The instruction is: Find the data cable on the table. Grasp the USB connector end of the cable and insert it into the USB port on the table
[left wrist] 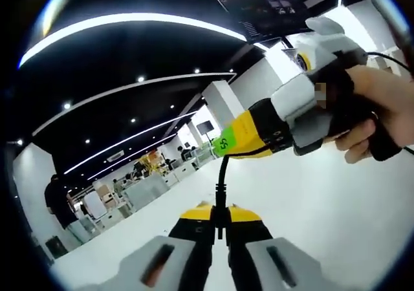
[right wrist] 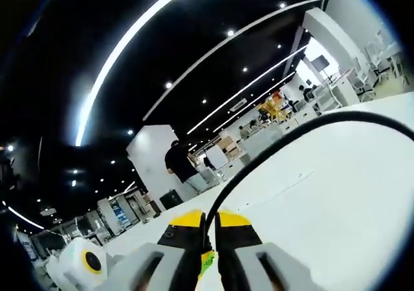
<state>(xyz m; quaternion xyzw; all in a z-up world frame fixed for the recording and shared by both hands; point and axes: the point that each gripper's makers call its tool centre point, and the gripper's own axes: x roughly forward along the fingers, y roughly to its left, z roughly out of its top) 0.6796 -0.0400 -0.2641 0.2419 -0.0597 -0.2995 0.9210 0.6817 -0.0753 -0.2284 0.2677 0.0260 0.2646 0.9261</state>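
Note:
A thin black data cable (left wrist: 222,174) rises from between my left gripper's (left wrist: 221,213) yellow-tipped jaws, which are shut on it. It runs a short way up to my right gripper (left wrist: 224,146), held by a hand (left wrist: 378,113) at the upper right. In the right gripper view my right gripper (right wrist: 209,221) is shut on the cable (right wrist: 336,116), which arcs up and off to the right over the white table (right wrist: 336,207). Both cable ends are hidden, and I cannot make out a USB connector or port.
The white table (left wrist: 336,213) spreads under both grippers. Beyond it lies an open office hall with desks and chairs (left wrist: 149,187). A person in dark clothes (right wrist: 176,161) stands far off, also at the left edge of the left gripper view (left wrist: 59,204).

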